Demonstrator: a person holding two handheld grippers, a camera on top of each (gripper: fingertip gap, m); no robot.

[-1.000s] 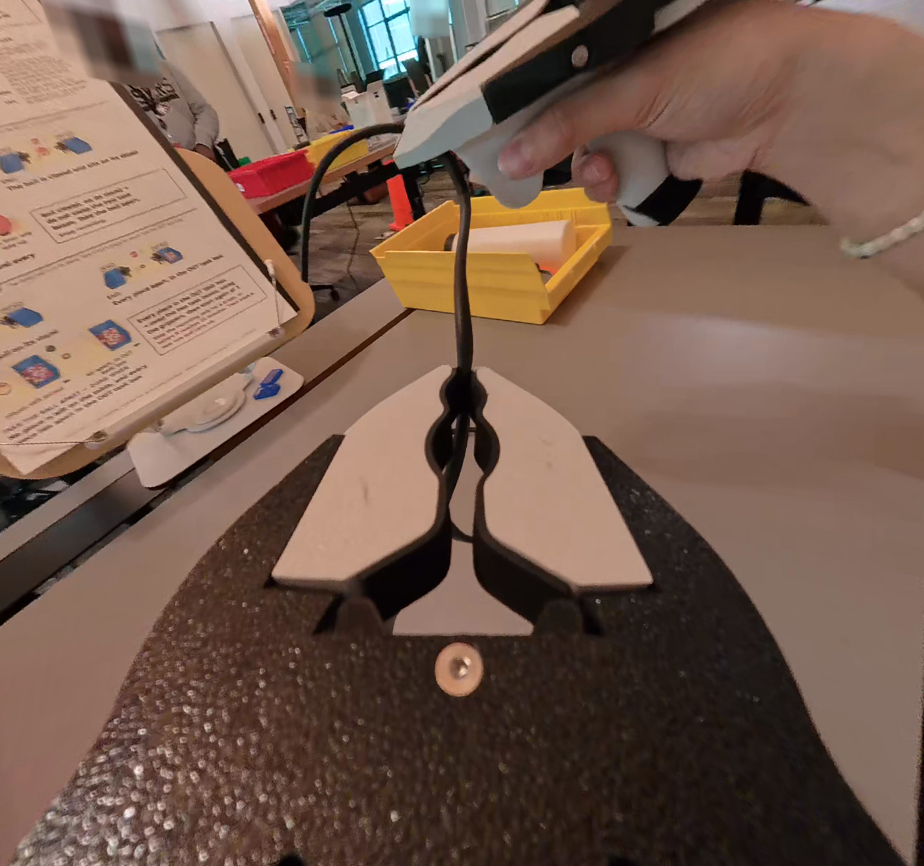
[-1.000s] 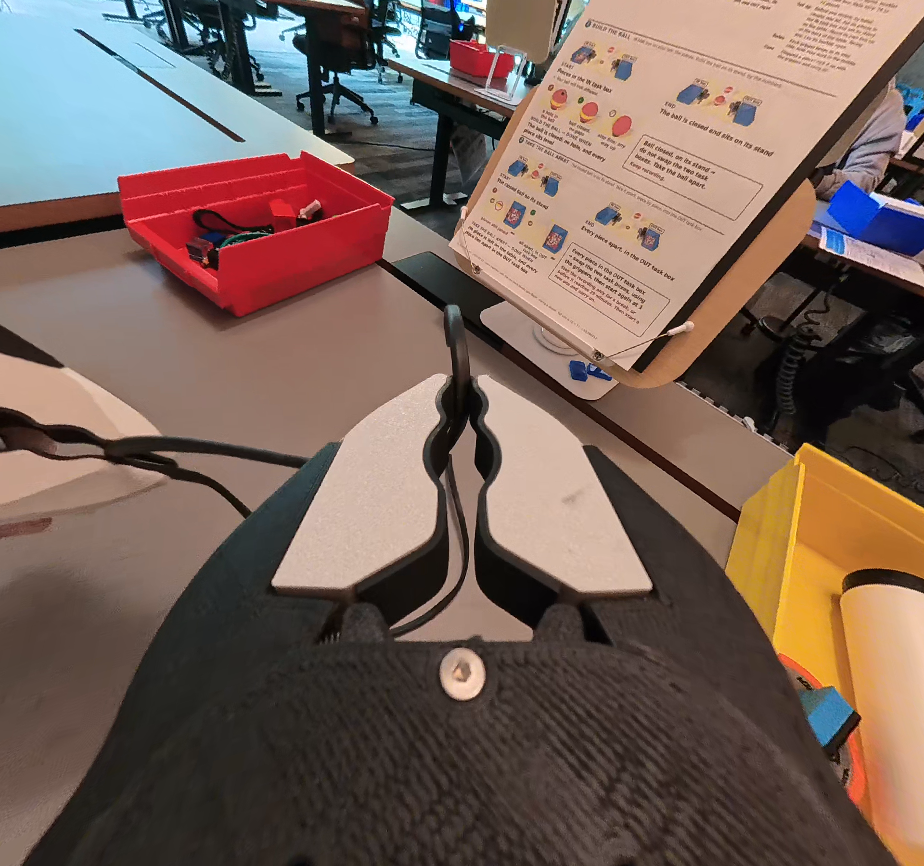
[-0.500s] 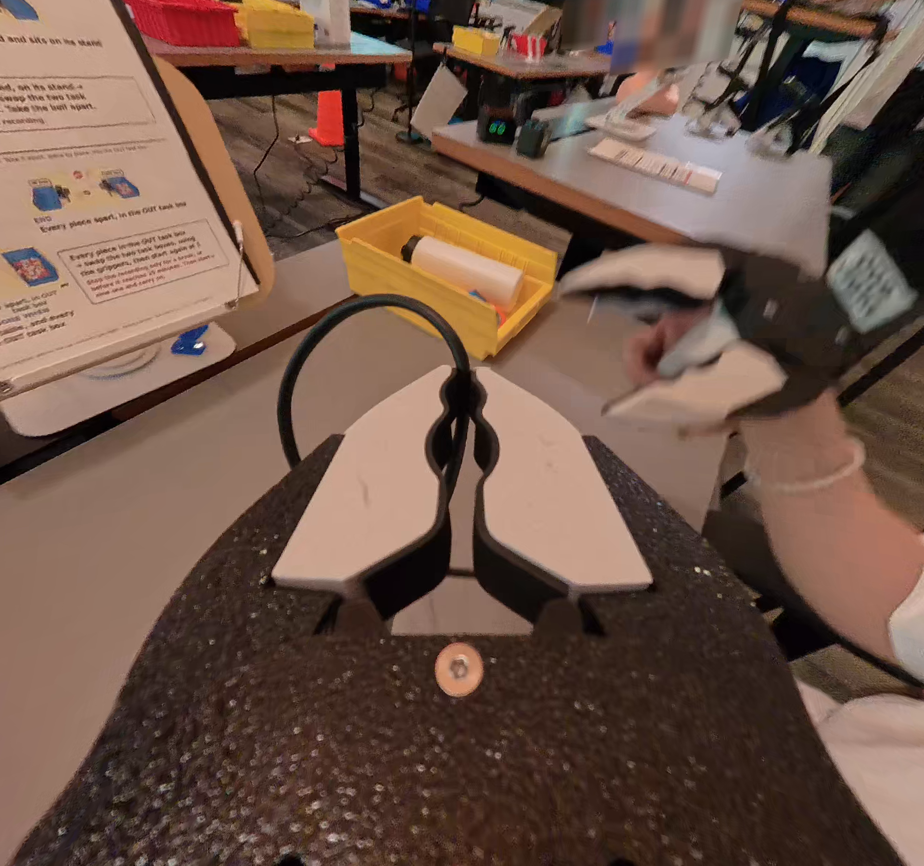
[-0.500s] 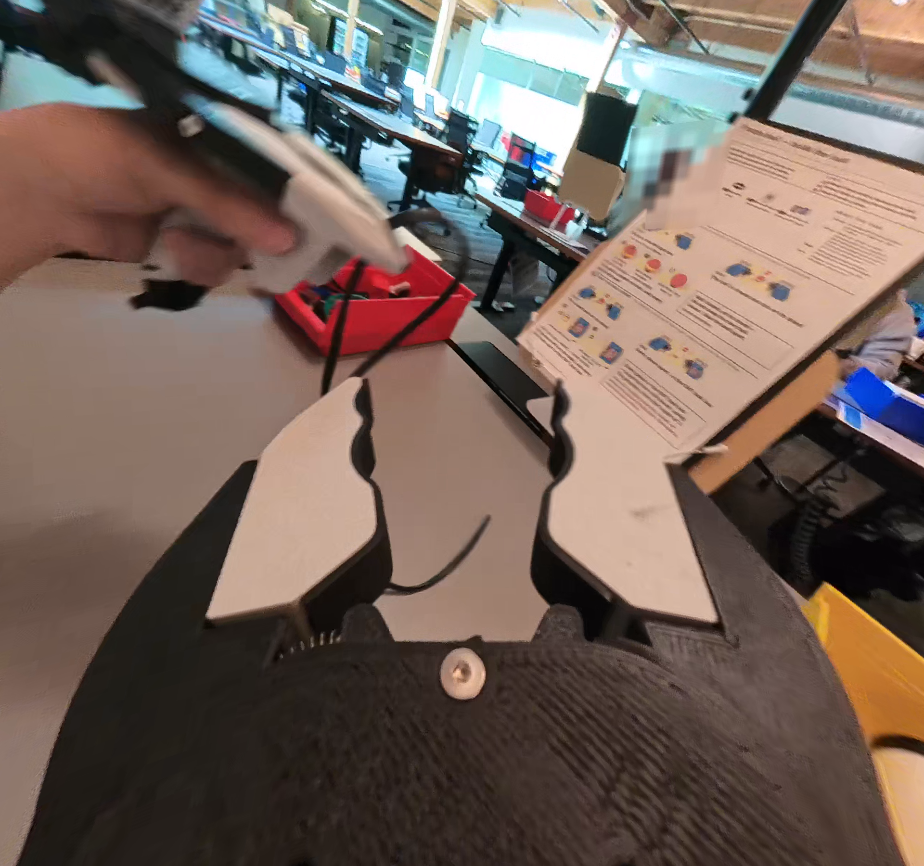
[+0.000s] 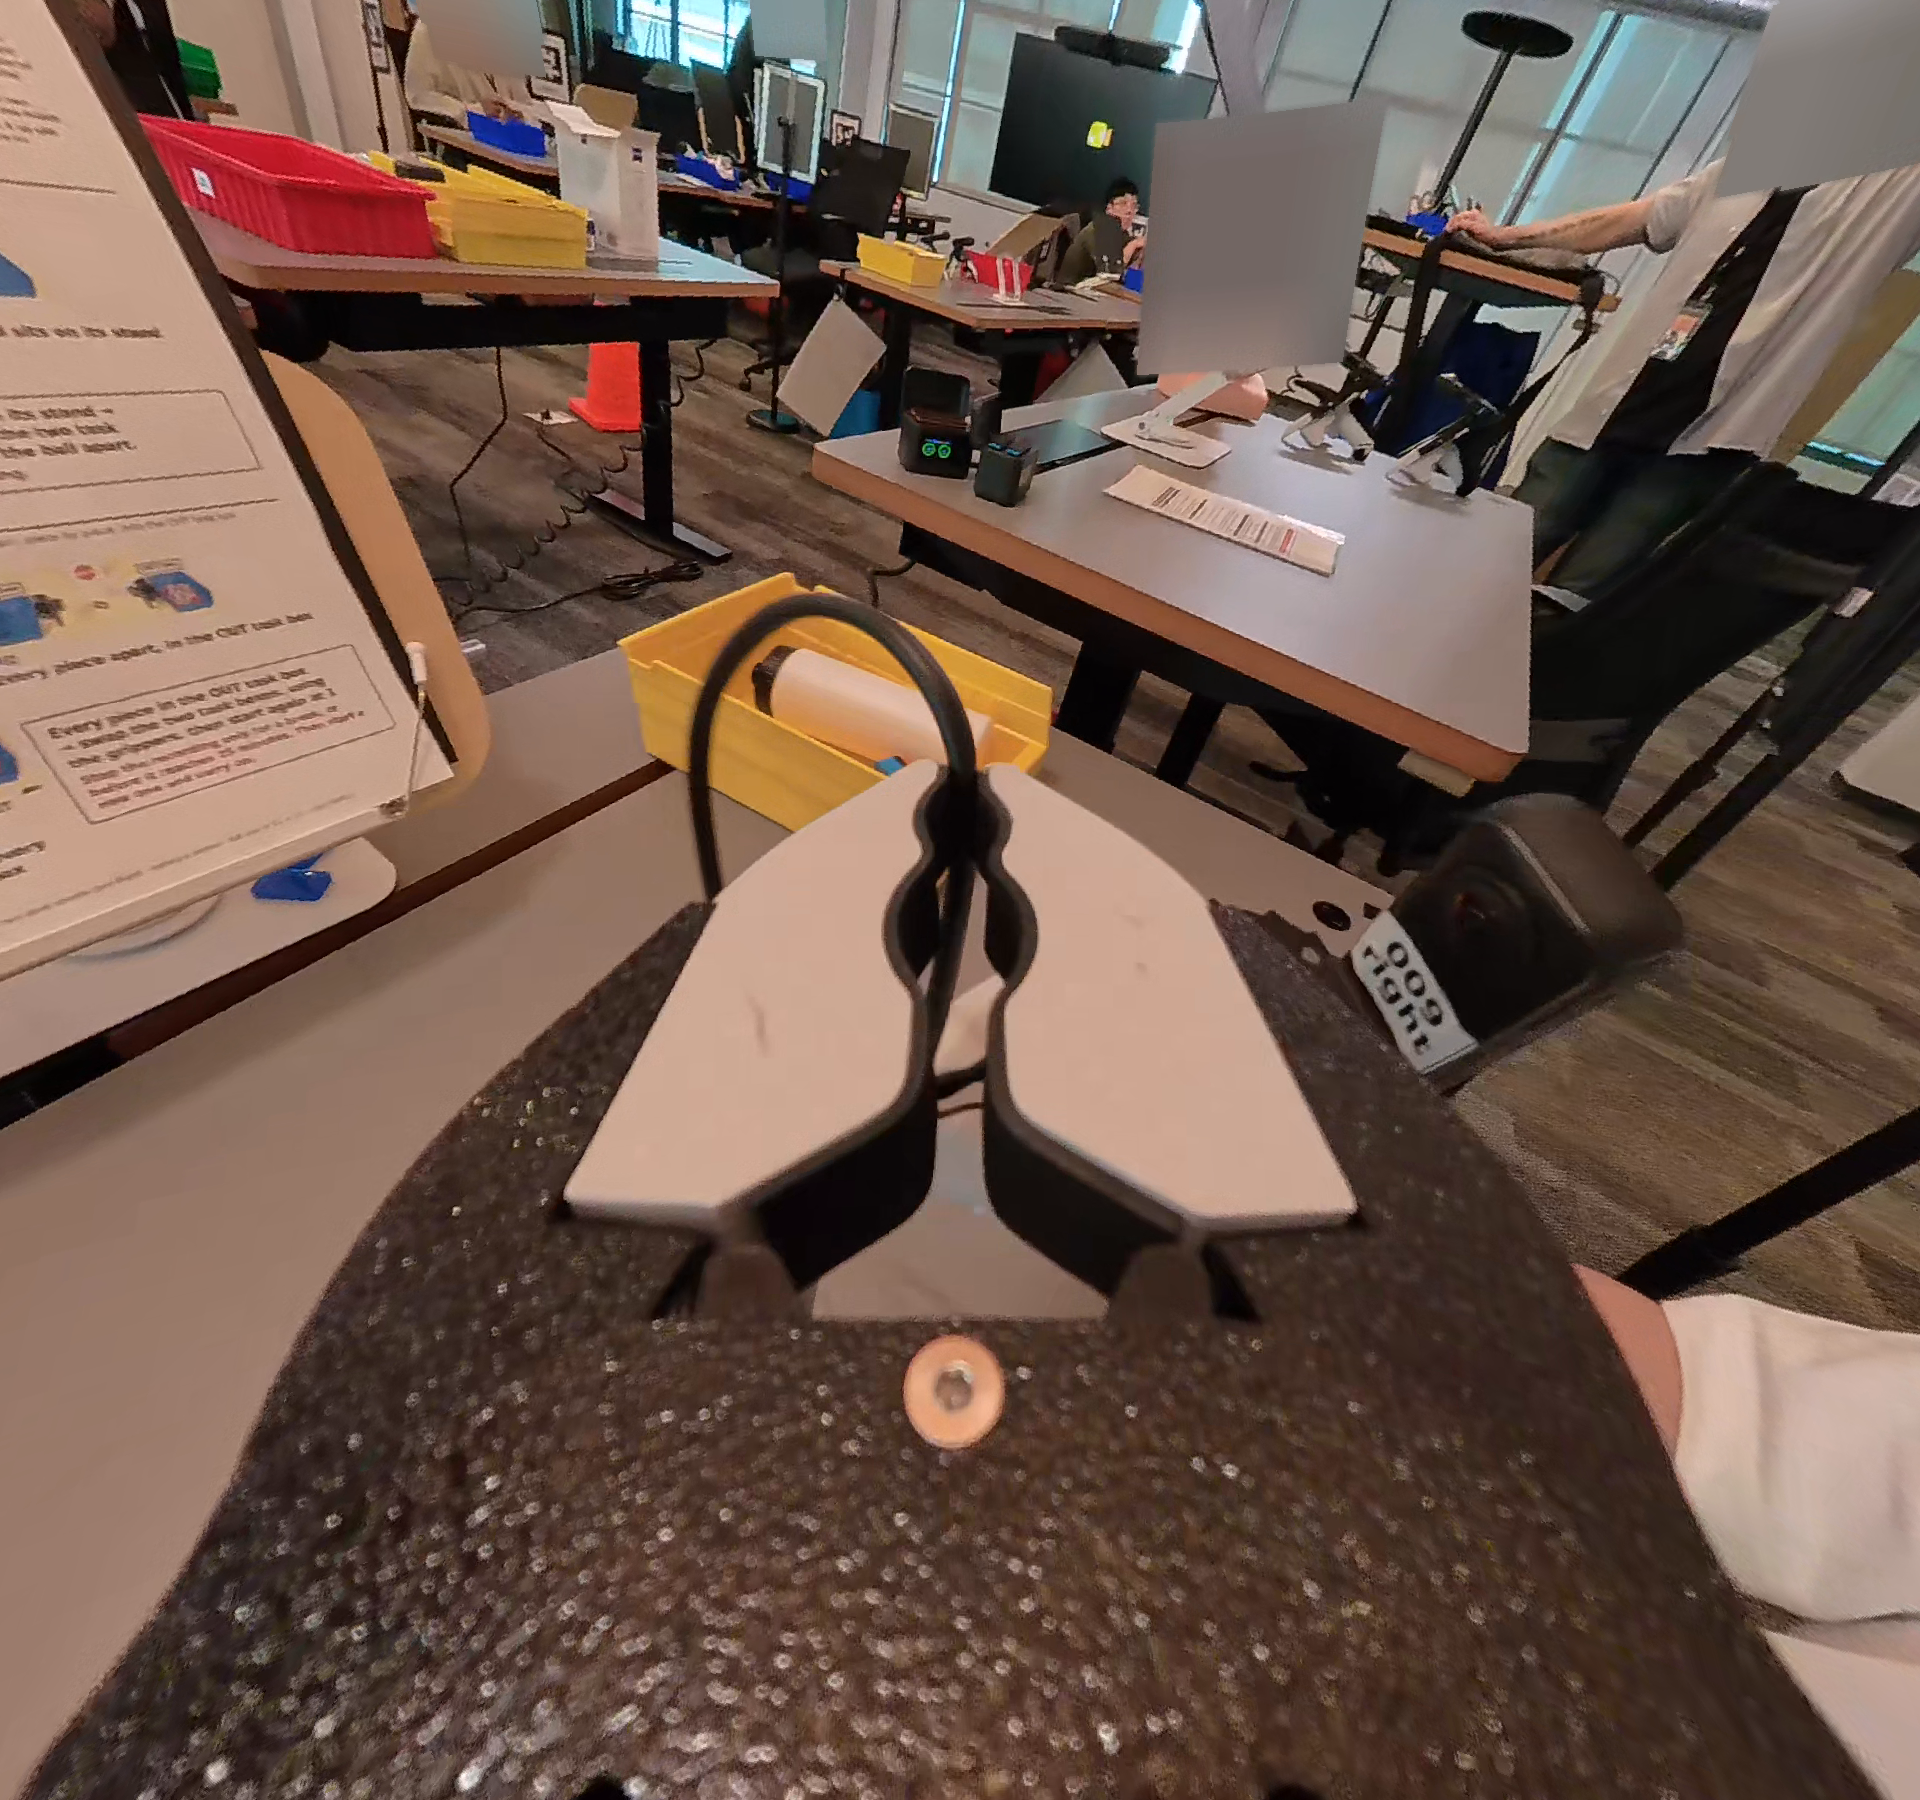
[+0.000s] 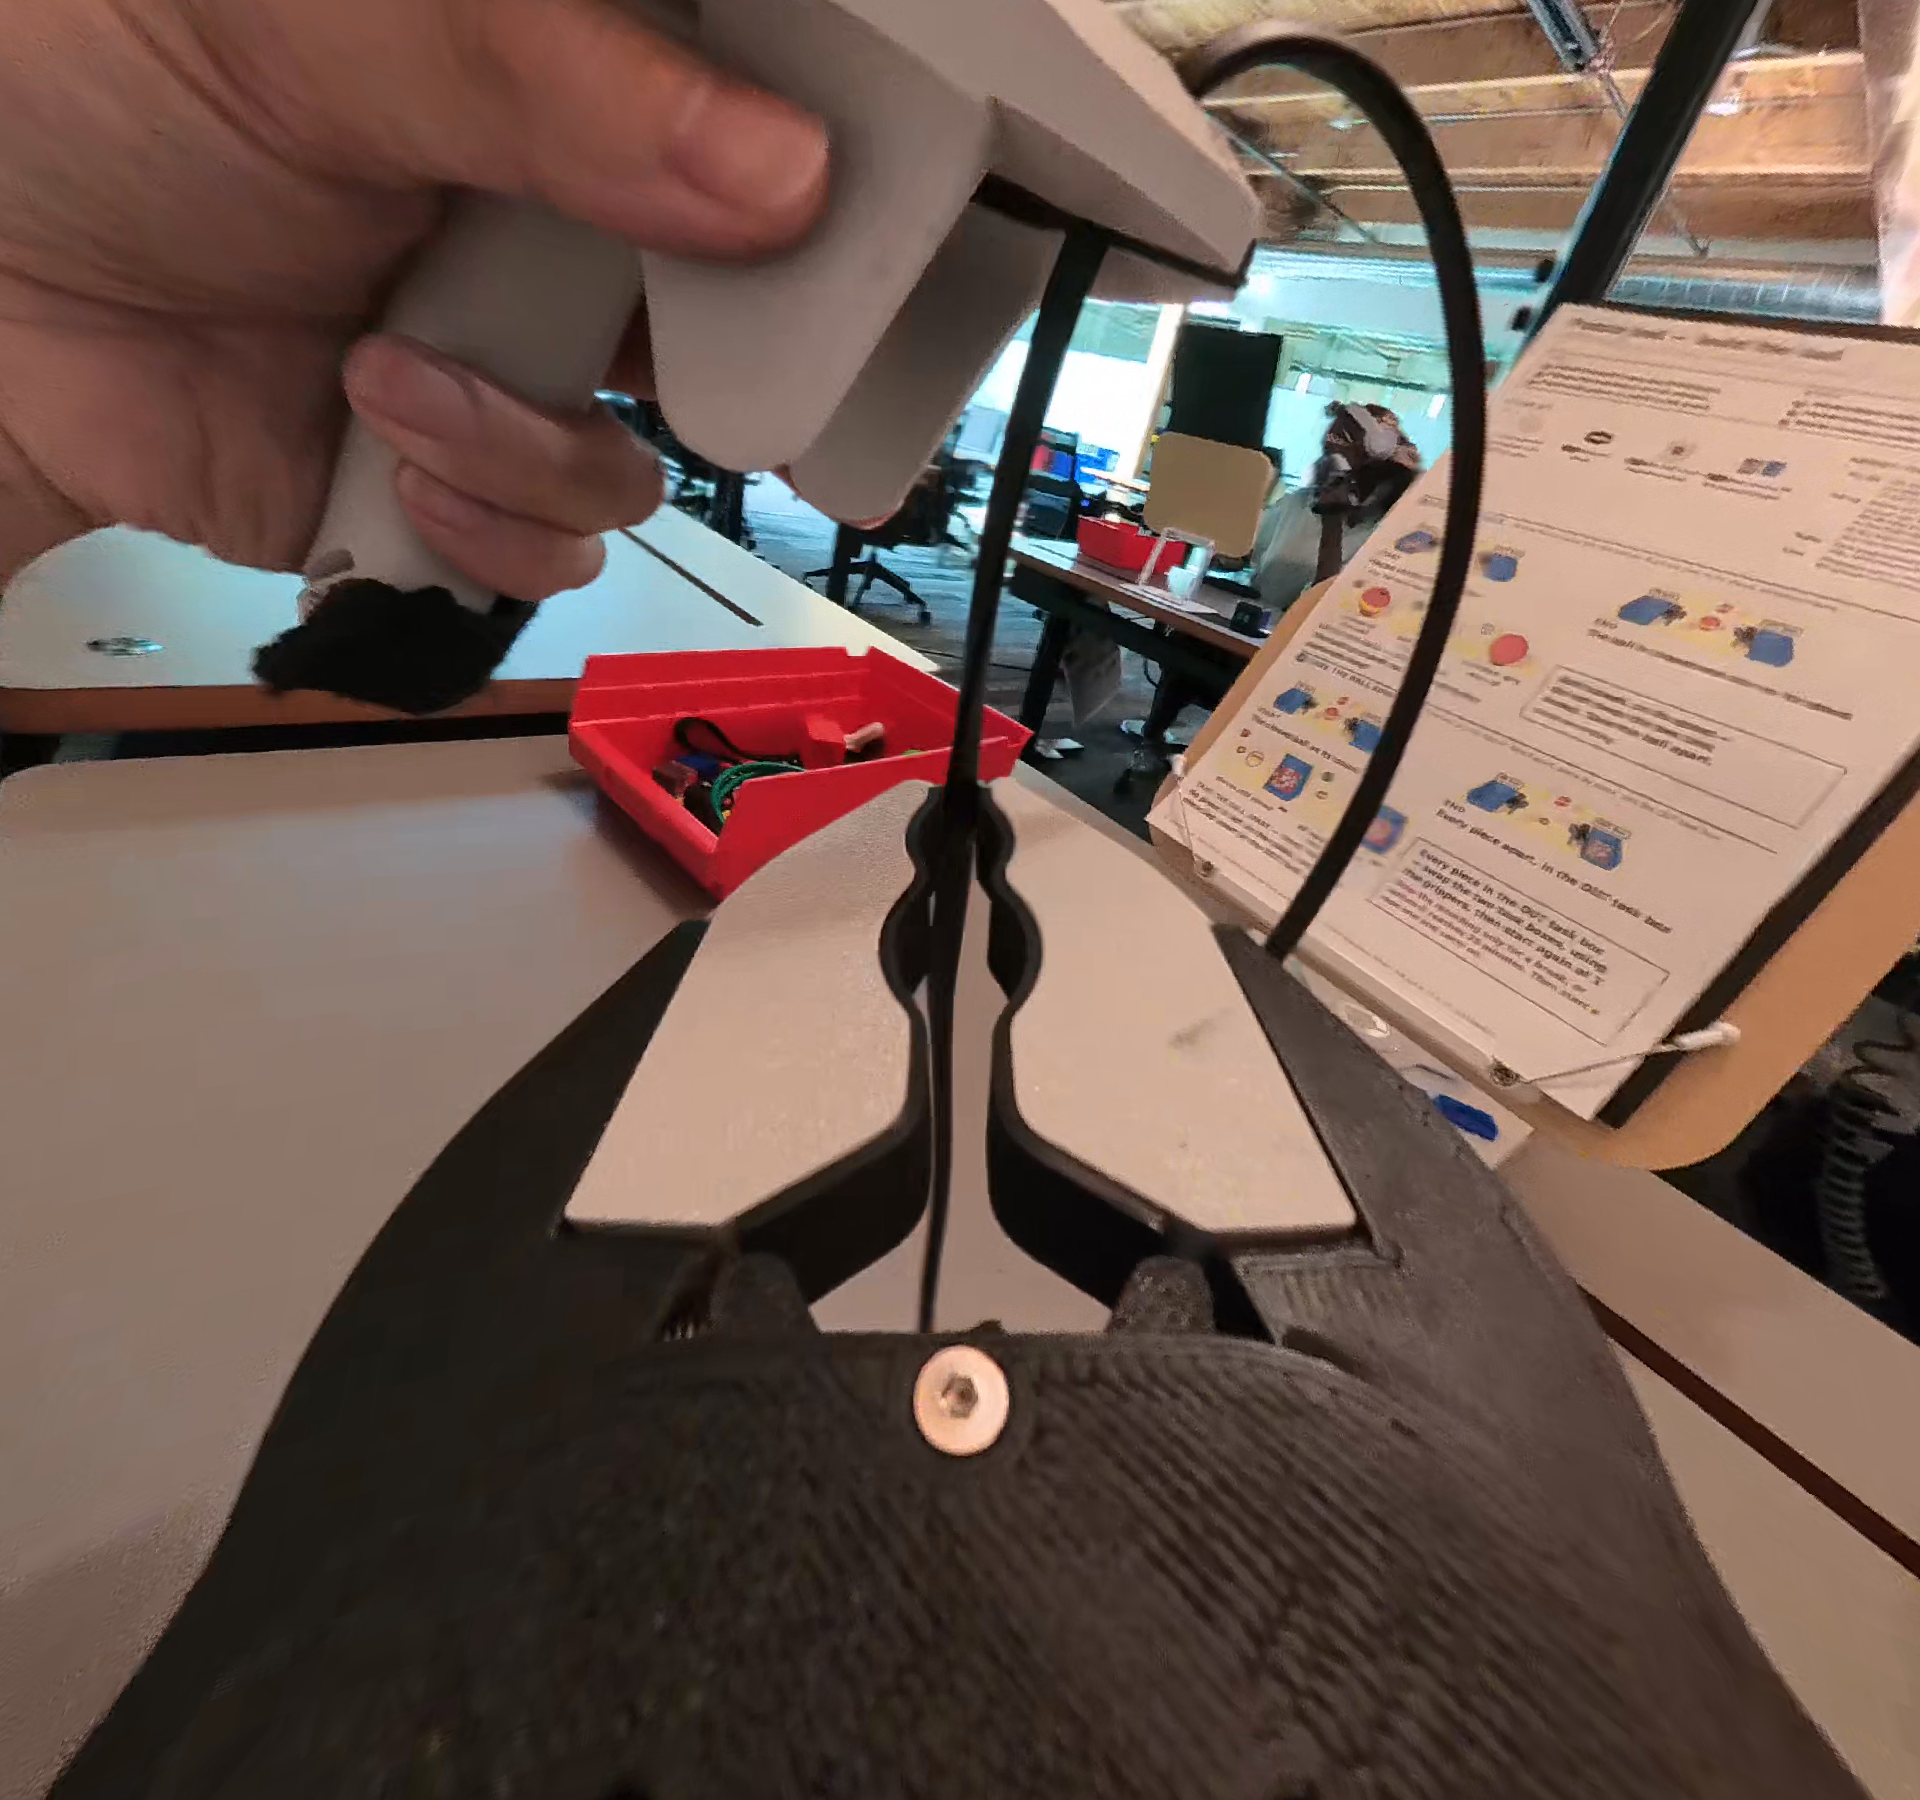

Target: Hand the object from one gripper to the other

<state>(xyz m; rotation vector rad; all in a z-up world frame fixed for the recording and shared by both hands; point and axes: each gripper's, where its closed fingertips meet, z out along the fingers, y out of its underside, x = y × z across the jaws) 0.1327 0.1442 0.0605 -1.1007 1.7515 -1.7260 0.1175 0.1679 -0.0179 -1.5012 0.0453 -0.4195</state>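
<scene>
The object is a thin black cord [image 5: 717, 701] bent into a loop. My left gripper [image 5: 958, 782] is shut on it, and the loop arches up and to the left of the fingertips. In the right wrist view my right gripper [image 6: 954, 803] is also shut on the cord [image 6: 1455, 420], which runs straight up from its jaws. There it meets the left gripper [image 6: 1086, 238], held by a hand [image 6: 260, 244] just above. From there the cord arcs over to the right. In the left wrist view only the right gripper's camera housing [image 5: 1517, 919] shows, close on the right.
A yellow bin [image 5: 727, 753] holding a white cylinder [image 5: 862, 711] stands ahead on the grey table [image 5: 208, 1231]. A red bin [image 6: 821, 820] with small parts stands at the table's far side. An instruction board on a stand [image 6: 1610, 711] rises beside both. My hands' fingertips stand some 9 cm from each other.
Half a second ago my right gripper was open and apart from the cord. It has since come in under the left gripper and shut on the cord. The left gripper stayed shut on it.
</scene>
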